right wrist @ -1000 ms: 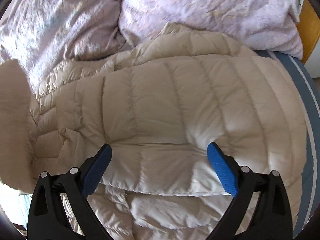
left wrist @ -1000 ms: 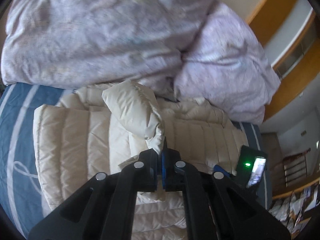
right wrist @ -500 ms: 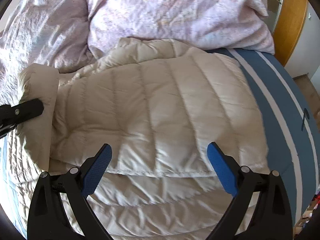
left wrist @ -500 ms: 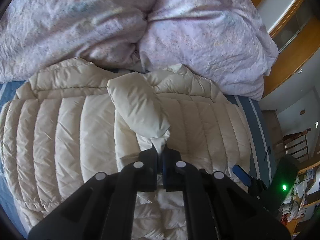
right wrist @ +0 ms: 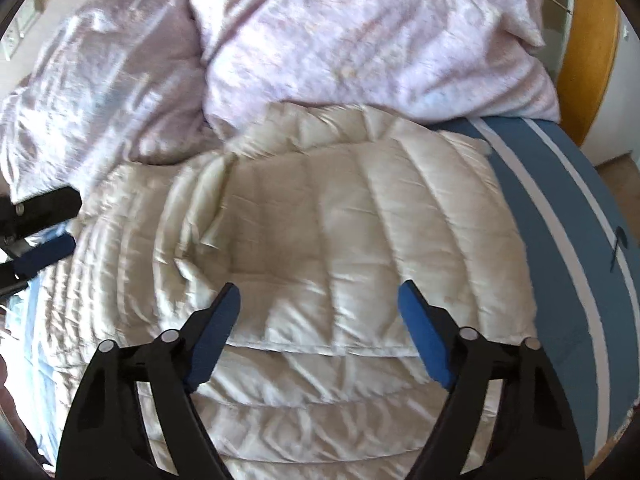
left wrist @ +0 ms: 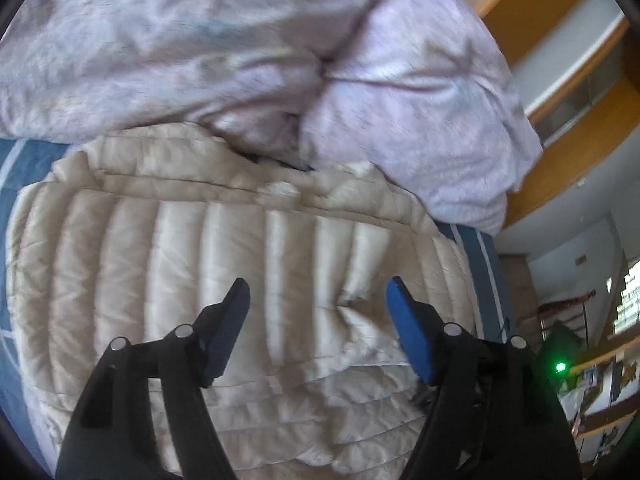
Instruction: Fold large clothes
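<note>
A cream quilted down jacket (left wrist: 224,264) lies spread on the bed, with both sleeves laid across its body. In the left wrist view my left gripper (left wrist: 318,294) hovers over the jacket, its jaws opening, nothing between the blue pads. The right wrist view shows the same jacket (right wrist: 320,232) with a folded sleeve panel on top. My right gripper (right wrist: 319,298) hangs above that panel, its jaws closing a little, still wide apart and holding nothing. At the left edge of that view the left gripper's fingers (right wrist: 44,254) appear.
A crumpled lilac duvet (left wrist: 240,48) is heaped behind the jacket, also seen as the duvet (right wrist: 360,32). The blue striped sheet (right wrist: 568,200) shows at the bed's right side. Wooden furniture (left wrist: 560,92) and a device with a green light (left wrist: 561,367) stand to the right.
The left gripper let go of the sleeve it was pinching and opened; the sleeve now lies flat on the jacket. The right gripper shifted right over the jacket and its jaws narrowed slightly.
</note>
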`<state>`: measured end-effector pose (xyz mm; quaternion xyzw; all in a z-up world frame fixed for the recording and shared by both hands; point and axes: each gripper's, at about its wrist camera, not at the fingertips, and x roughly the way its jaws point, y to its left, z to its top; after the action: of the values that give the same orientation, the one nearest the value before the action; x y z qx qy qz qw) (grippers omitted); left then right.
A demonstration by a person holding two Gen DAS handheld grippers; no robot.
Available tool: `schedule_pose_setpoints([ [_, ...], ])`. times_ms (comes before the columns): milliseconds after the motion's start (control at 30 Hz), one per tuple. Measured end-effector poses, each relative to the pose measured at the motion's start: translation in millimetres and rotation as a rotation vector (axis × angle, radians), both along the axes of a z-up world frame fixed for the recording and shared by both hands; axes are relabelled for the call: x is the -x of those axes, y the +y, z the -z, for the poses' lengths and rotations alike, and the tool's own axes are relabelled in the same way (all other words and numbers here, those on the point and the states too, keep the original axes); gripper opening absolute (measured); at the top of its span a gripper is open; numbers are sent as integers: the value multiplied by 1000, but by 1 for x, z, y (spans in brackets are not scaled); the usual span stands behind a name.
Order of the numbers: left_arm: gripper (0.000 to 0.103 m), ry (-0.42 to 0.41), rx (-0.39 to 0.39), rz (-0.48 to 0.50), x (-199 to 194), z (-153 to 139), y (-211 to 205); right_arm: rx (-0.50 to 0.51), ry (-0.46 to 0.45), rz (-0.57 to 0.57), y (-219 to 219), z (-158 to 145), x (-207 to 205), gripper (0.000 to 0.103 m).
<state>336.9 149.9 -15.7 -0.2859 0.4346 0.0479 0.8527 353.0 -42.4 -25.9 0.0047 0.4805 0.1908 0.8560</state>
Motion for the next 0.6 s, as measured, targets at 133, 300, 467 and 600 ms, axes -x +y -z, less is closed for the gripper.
schedule_pose_setpoints([
  [133, 71, 55, -65, -77, 16, 8, 26, -57, -10, -47, 17, -9, 3, 61],
  [300, 71, 110, -150, -100, 29, 20, 45, -66, -11, -121, 45, -8, 5, 47],
  [467, 71, 160, -208, -105, 38, 37, 52, 17, 50, -139, 63, 18, 1, 36],
  [600, 71, 190, -213, -118, 45, 51, 60, 74, 127, -89, 58, 43, -7, 34],
])
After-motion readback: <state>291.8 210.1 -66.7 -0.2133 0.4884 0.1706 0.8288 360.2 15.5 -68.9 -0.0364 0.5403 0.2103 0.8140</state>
